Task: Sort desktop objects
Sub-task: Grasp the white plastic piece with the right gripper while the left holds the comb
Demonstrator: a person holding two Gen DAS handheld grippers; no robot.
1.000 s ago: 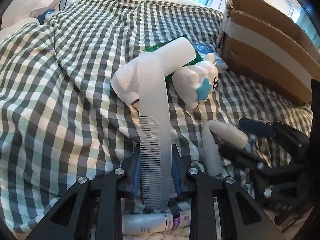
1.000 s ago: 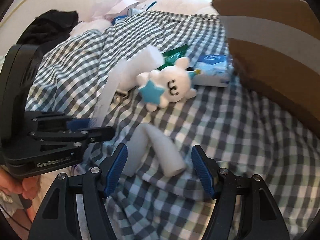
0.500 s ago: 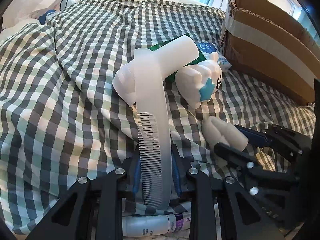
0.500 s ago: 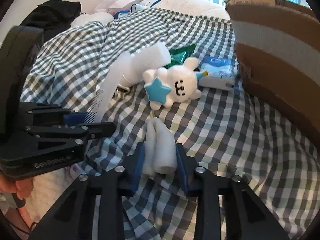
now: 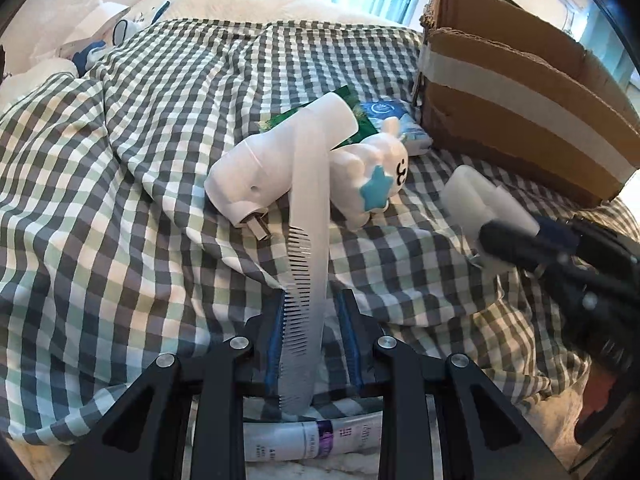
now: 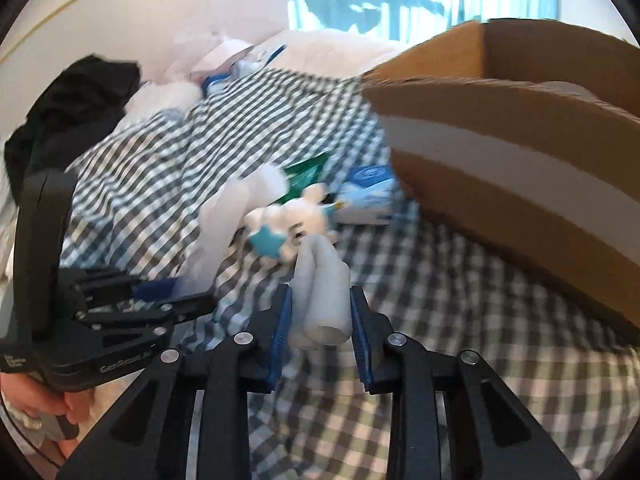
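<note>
My left gripper (image 5: pixel 310 312) is shut on a translucent white comb (image 5: pixel 310 240), which sticks up and forward over the checked cloth (image 5: pixel 120 200). From the right wrist view the same left gripper (image 6: pixel 160 296) shows at the left with the comb (image 6: pixel 216 232). My right gripper (image 6: pixel 320 316) is shut on a folded white soft roll (image 6: pixel 320 272), lifted off the cloth. The left wrist view has that roll (image 5: pixel 472 196) at the right, in the right gripper (image 5: pixel 516 240).
A white handheld appliance (image 5: pixel 276 168), a white plush toy with a blue star (image 5: pixel 372 184), a green packet (image 5: pixel 354 110) and a blue-white pack (image 5: pixel 416 134) lie mid-cloth. An open cardboard box (image 5: pixel 520 96) stands at the right. A tube (image 5: pixel 304 440) lies under the left gripper.
The right gripper closed on the white roll and lifted it off the cloth, toward the box. The left gripper kept hold of the comb and barely moved.
</note>
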